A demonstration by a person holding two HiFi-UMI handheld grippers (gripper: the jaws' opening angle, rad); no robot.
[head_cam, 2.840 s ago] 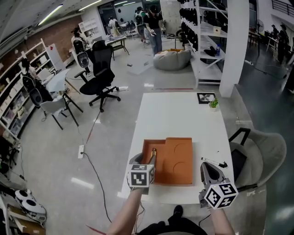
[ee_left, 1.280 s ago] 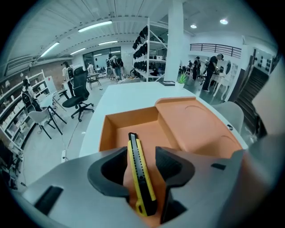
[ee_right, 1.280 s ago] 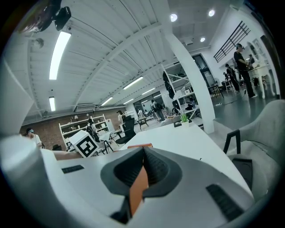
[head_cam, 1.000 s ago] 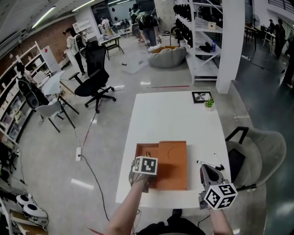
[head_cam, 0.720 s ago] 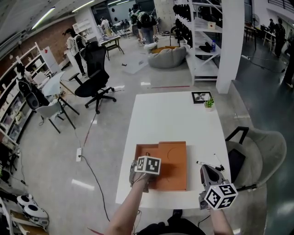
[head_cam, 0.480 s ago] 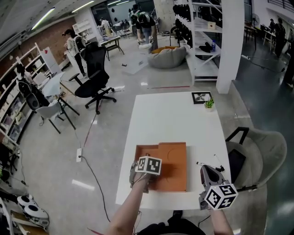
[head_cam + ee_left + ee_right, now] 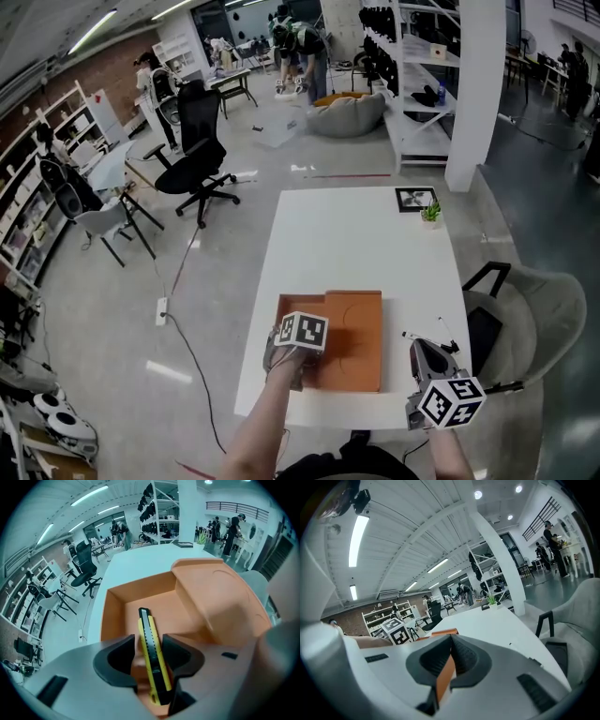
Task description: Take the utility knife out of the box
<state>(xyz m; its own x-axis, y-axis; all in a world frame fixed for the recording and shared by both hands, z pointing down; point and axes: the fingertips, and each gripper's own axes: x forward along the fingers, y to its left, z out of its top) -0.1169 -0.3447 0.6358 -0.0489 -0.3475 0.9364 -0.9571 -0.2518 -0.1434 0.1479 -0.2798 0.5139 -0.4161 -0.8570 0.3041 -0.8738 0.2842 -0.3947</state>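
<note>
An orange box [image 7: 361,328] lies on the white table [image 7: 356,244] near its front edge. In the left gripper view, the yellow-and-black utility knife [image 7: 152,653] lies in the box's [image 7: 220,602] open left compartment. My left gripper [image 7: 149,639] points steeply down into that compartment, its jaws closing with the knife between them. A gap still shows on the knife's left side. In the head view this gripper [image 7: 298,354] sits under its marker cube, and the knife is hidden. My right gripper [image 7: 427,352] hovers at the table's front right with its jaws together and holds nothing [image 7: 450,638].
A small potted plant [image 7: 432,212] and a framed picture [image 7: 417,198] stand at the table's far right corner. A thin black item [image 7: 433,337] lies on the table by the right gripper. A grey armchair [image 7: 525,309] stands to the right of the table.
Since the earliest frame my left gripper has gone from the box's front-left corner to over the left compartment and tipped downward. The right gripper has stayed put.
</note>
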